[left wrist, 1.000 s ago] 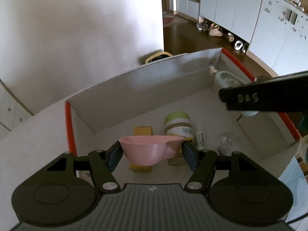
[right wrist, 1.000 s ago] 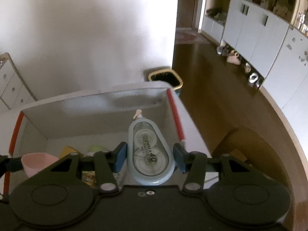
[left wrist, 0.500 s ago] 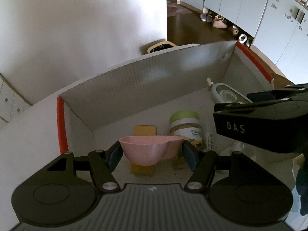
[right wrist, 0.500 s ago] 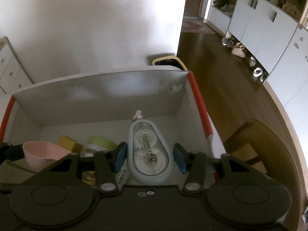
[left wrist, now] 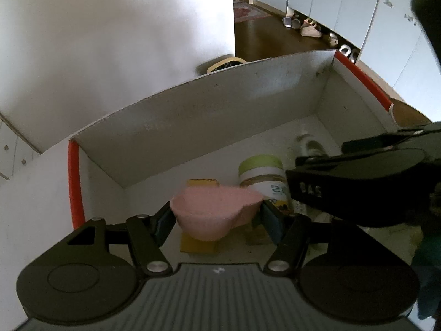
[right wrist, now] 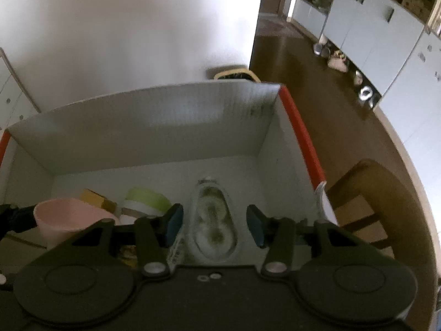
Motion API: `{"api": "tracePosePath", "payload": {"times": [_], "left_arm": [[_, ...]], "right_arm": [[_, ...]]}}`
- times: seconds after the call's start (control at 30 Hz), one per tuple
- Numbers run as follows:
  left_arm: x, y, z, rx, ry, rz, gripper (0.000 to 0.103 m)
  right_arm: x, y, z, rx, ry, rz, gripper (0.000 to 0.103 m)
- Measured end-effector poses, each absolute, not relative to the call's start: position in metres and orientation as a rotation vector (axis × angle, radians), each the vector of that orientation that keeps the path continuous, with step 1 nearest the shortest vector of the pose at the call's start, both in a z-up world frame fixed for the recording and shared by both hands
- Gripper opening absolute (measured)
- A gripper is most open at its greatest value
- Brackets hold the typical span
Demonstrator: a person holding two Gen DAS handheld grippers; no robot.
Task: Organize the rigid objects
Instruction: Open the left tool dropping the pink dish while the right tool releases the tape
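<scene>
My left gripper (left wrist: 216,218) is shut on a pink bowl (left wrist: 215,212) and holds it over the near part of a white box with red edges (left wrist: 193,115). My right gripper (right wrist: 213,224) is open; a blurred pale blue correction tape dispenser (right wrist: 212,220) is below the gap between its fingers, loose inside the box (right wrist: 154,127). The pink bowl shows at the left in the right wrist view (right wrist: 66,218). The right gripper's body crosses the right of the left wrist view (left wrist: 358,179).
In the box lie a green-lidded jar (left wrist: 261,173) and a yellow block (left wrist: 202,183). A wooden chair (right wrist: 366,201) stands right of the box. A yellow bin (right wrist: 234,75) sits on the floor behind it. White cabinets (right wrist: 372,33) line the far wall.
My right gripper has opened and let go of the tape dispenser, which is dropping into the box. Both grippers have moved further in over the box. The left still holds the bowl.
</scene>
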State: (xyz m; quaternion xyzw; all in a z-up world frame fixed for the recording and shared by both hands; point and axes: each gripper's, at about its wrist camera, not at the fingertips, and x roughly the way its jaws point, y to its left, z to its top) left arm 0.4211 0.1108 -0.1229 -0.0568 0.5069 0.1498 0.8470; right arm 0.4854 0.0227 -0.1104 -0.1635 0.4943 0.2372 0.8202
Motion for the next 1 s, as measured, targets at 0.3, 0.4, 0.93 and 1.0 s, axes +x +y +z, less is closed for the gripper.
{"api": "tracePosePath", "payload": {"times": [0.3,0.4,0.93,1.0], "left_arm": [[0.419,0.114,-0.124,-0.171,1.065,0.306,0.066],[0.418,0.113,-0.124,-0.175,1.063,0.307,0.066],[0.391,0.099,-0.089,-0.186,0.963,0.268,0.066],[0.385,0.097,-0.085,-0.191,0.952,0.256,0.067]], "right_arm": [[0.481,0.024,-0.114,-0.328,1.084,0.507,0.058],[0.479,0.022,-0.109,-0.305,1.082,0.504,0.064],[0.452,-0.010,-0.064,-0.212,1.025,0.483,0.081],[0.445,-0.013,-0.057,-0.211,1.016,0.489,0.081]]}}
